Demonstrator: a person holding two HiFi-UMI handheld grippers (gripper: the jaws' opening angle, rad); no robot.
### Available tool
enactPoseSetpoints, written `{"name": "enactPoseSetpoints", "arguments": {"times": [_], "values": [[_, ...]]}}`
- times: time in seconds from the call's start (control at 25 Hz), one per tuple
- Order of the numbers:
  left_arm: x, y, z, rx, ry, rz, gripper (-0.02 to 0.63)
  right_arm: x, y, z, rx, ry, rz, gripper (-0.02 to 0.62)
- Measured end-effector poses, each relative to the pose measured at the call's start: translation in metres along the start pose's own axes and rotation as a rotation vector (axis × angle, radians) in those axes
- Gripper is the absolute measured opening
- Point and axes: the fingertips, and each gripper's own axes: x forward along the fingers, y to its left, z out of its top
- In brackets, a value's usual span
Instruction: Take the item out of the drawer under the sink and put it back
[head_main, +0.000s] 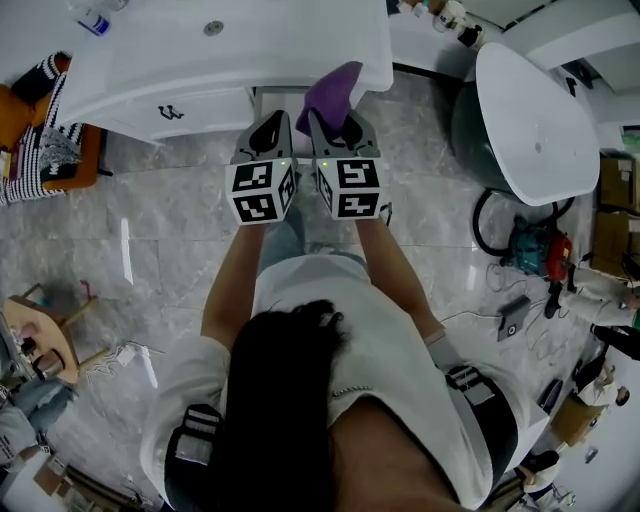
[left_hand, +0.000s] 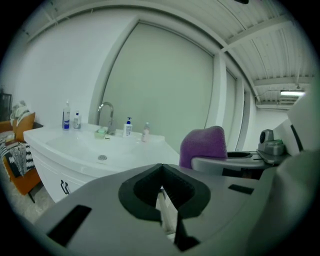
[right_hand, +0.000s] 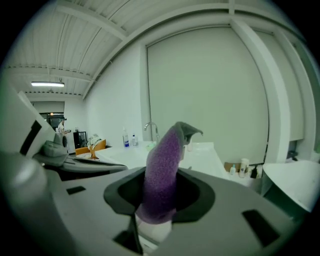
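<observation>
A purple cloth (head_main: 333, 92) sticks up out of my right gripper (head_main: 332, 125), whose jaws are shut on its lower part. In the right gripper view the purple cloth (right_hand: 162, 175) rises between the dark pads of the right gripper (right_hand: 159, 200) and droops at its tip. My left gripper (head_main: 268, 128) is held close beside it on the left; in its own view the left gripper (left_hand: 162, 192) has its jaws together with nothing between them. Both are raised in front of the white sink cabinet (head_main: 200, 60), which has a drawer handle (head_main: 170, 112). The purple cloth (left_hand: 204, 145) also shows in the left gripper view.
The basin (left_hand: 90, 150) carries a faucet (left_hand: 106, 112) and several bottles. A white bathtub (head_main: 535, 110) stands to the right, with cables and tools (head_main: 535, 250) on the floor beside it. An orange chair (head_main: 40, 140) with striped fabric sits at the left.
</observation>
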Motion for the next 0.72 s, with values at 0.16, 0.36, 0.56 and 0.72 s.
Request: {"name": "enactPoseSetpoints", "arguments": {"times": [0.16, 0.36, 0.56, 0.72], "values": [[-0.008, -0.01, 0.0, 0.003, -0.022, -0.016, 0.003, -0.011, 0.001, 0.002, -0.014, -0.017, -0.004, 0.143], [-0.015, -0.024, 0.001, 0.024, -0.041, -0.019, 0.003, -0.023, -0.003, 0.0, -0.015, -0.017, -0.009, 0.143], [-0.021, -0.025, -0.001, 0.019, -0.046, -0.017, 0.003, -0.028, 0.004, -0.003, -0.026, -0.018, -0.009, 0.143], [-0.021, -0.022, -0.002, 0.025, -0.048, -0.015, 0.003, -0.026, 0.008, -0.003, -0.036, -0.02, -0.011, 0.143]]}}
